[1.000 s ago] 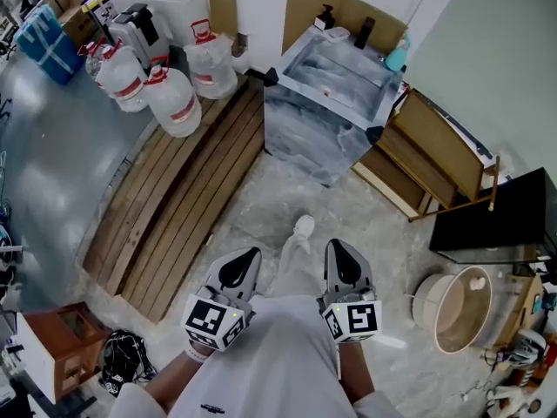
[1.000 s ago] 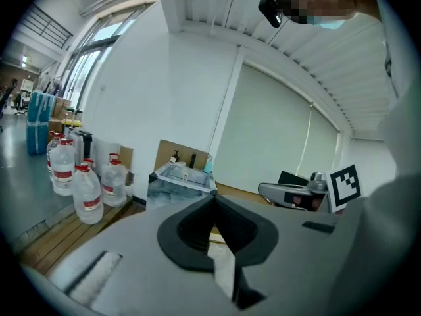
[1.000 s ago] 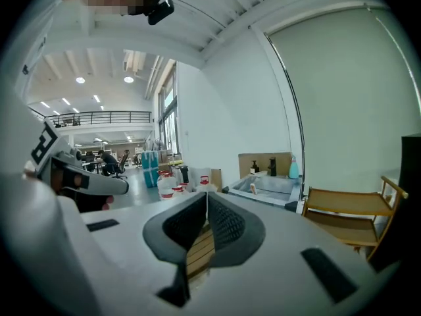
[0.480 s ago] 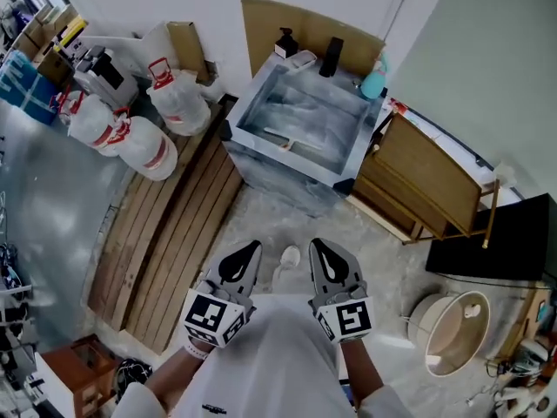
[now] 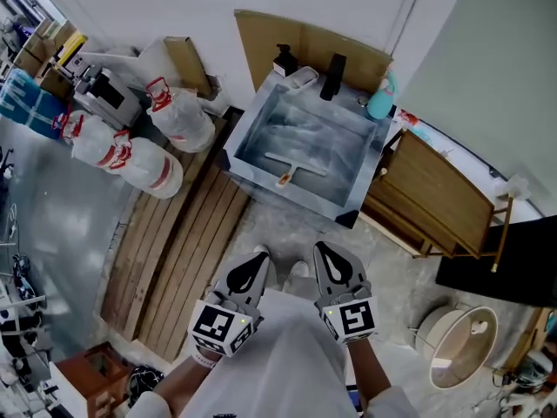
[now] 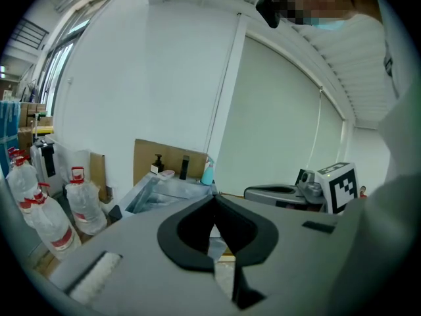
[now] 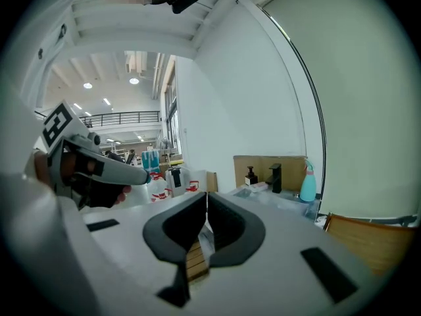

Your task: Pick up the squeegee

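Note:
The squeegee, a pale blade with a short wood-tipped handle, lies flat on the bottom of the grey sink basin in the head view. Both grippers are held side by side over the floor, short of the sink's near corner. My left gripper is shut and holds nothing; its jaw tips meet in the left gripper view. The right gripper is also shut and bare. From both gripper views the squeegee is hidden, and only the sink's rim shows.
Big water jugs stand left of the sink beside wooden floor slats. A soap bottle, black tap and teal spray bottle line the sink's back. A wooden cabinet stands to the right, with a round tub nearer to me.
Both grippers have travelled forward toward the sink, still shut. The sink has come closer and more central in the head view, and the squeegee inside it now shows.

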A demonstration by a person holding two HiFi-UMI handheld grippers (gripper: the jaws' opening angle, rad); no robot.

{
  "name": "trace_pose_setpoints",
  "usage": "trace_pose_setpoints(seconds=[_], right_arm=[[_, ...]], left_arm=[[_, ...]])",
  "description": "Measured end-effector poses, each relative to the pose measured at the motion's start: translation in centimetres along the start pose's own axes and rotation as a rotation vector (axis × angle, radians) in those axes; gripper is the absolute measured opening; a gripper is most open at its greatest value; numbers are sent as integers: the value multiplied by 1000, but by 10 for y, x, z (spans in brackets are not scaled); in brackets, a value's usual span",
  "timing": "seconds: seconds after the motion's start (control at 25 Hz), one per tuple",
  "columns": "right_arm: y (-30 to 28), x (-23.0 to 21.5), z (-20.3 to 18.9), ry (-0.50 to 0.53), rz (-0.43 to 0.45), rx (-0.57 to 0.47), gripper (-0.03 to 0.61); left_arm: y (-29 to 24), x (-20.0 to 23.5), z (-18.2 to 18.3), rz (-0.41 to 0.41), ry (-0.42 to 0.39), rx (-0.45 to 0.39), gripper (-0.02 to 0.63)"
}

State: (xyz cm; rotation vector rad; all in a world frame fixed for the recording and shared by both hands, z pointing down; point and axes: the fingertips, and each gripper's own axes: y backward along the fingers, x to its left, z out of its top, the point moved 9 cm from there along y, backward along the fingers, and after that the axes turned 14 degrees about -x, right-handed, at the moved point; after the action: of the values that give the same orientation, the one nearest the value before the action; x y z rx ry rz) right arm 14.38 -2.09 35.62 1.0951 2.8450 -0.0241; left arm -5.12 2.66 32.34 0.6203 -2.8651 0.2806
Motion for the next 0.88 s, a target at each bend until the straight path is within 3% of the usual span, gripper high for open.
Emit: trace_pose_setpoints(seconds=[0.44, 0.88], right_arm=[[-41, -10, 0, 39, -55, 26, 8], [-91, -11, -12, 75, -12, 101, 9]], left_arm=[[-43, 47, 17, -57, -4, 0, -2], [-66, 92, 14, -48, 17, 29, -2]])
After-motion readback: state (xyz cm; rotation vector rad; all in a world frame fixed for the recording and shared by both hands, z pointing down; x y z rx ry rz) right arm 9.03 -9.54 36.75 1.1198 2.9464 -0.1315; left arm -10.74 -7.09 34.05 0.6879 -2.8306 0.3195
